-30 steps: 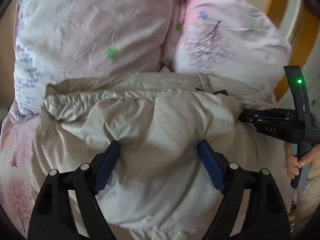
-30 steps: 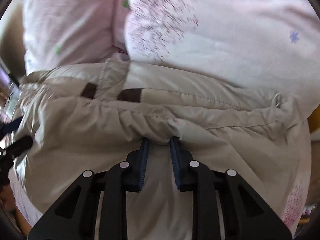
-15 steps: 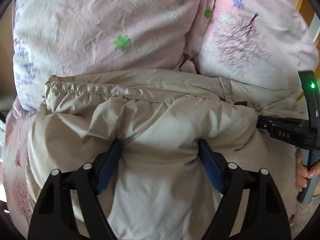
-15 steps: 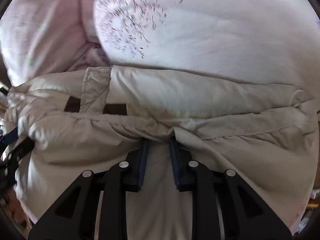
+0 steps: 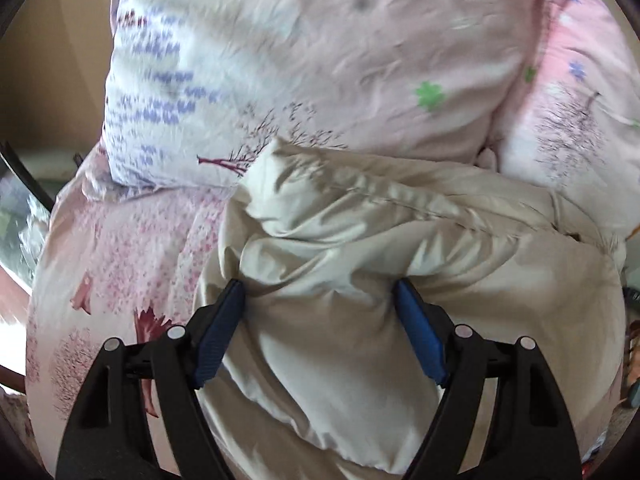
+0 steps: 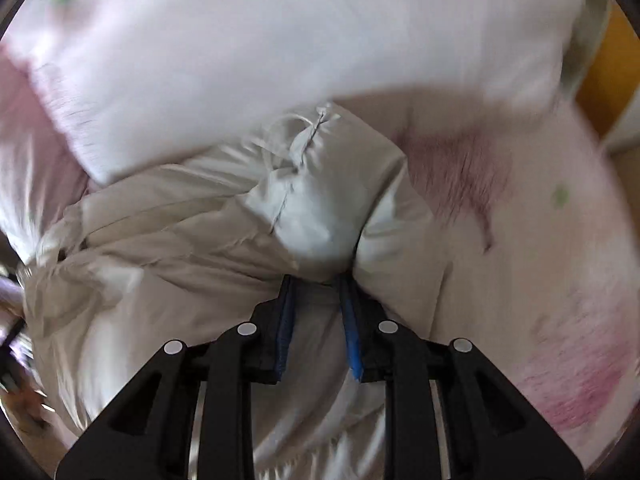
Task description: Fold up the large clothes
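Beige padded jacket (image 5: 400, 264) in both grippers' grasp (left (image 5: 320, 300) wide, right (image 6: 318, 280) narrow)

I am counting one beige padded jacket (image 5: 360, 264), two floral pink pillows (image 5: 312, 60) at the top of the frame, and my two grippers.

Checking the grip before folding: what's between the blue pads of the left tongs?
A thick bunch of the beige padded garment fills the left tongs, seen in the left wrist view.

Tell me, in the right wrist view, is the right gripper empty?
No, the right gripper is clamped on a bunched fold of the beige padded jacket, which bulges out just beyond its narrow jaws.
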